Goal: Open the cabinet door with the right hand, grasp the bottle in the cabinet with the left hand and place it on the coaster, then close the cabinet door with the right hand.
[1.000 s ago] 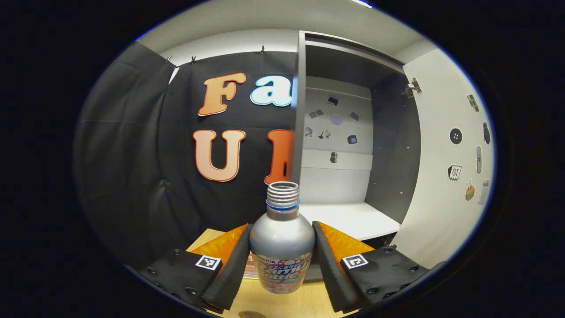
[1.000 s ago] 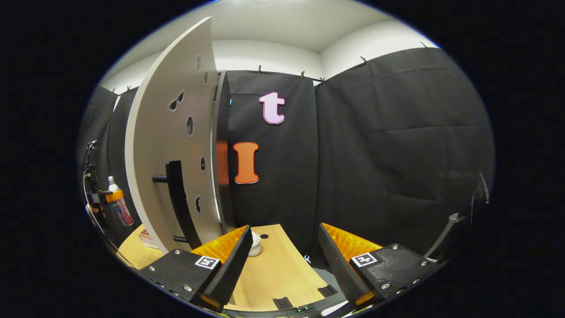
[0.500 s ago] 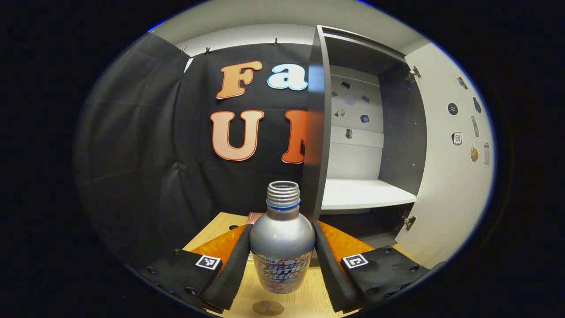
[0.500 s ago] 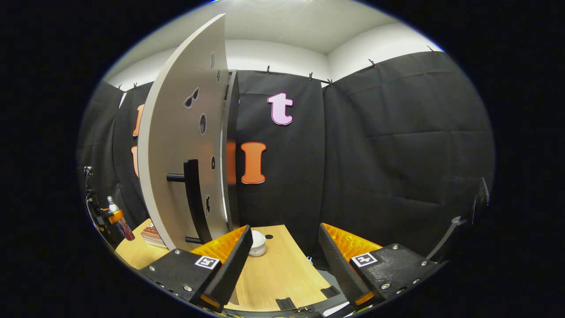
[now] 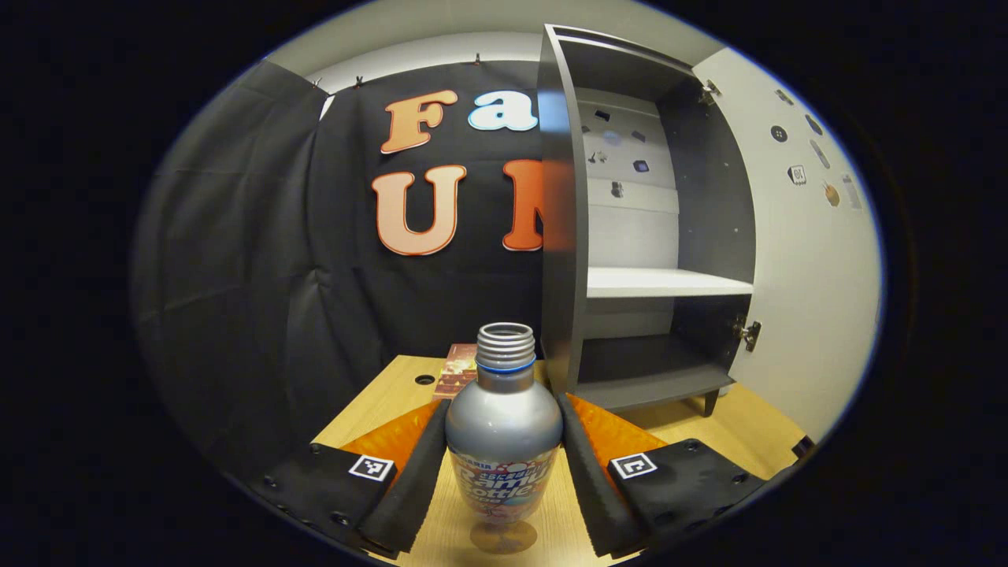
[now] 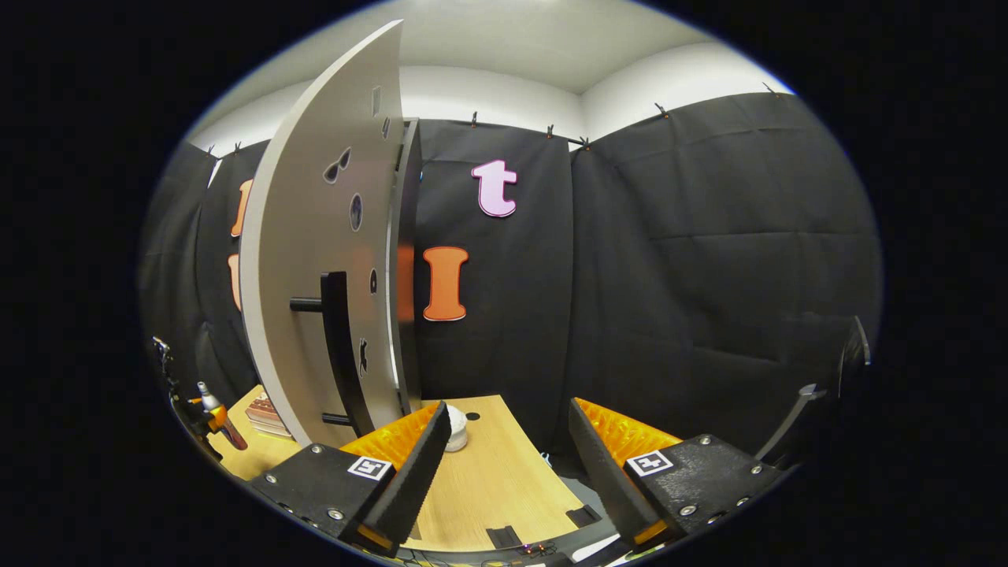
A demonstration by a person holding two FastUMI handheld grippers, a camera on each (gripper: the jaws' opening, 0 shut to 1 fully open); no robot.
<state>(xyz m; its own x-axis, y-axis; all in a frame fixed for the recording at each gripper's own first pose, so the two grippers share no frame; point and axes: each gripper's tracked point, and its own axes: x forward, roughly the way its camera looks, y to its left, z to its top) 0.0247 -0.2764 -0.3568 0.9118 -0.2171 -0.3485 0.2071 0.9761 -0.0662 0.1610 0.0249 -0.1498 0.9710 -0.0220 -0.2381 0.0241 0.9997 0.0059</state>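
Note:
A silver bottle [image 5: 504, 429] with a bare threaded neck and a printed label stands upright between the fingers of my left gripper [image 5: 504, 472], which is shut on its body. A round brown coaster [image 5: 504, 537] lies on the wooden table [image 5: 378, 409] right under the bottle's base; I cannot tell whether they touch. The grey cabinet [image 5: 563, 236] stands open, its white shelf [image 5: 661, 282] bare and its door [image 5: 795, 276] swung to the right. My right gripper [image 6: 508, 465] is open, close to the door's black handle [image 6: 335, 346]. Far left there, the left gripper with the bottle [image 6: 216, 413] is small.
A reddish booklet [image 5: 458, 368] lies on the table behind the bottle, beside a round hole [image 5: 425, 379]. In the right gripper view a small white pot [image 6: 455, 429] sits by the door's foot and a stack of books [image 6: 264, 413] lies to its left.
My left gripper has come down with the bottle, away from the cabinet shelf, and the coaster has come into sight under it. The right gripper has barely shifted.

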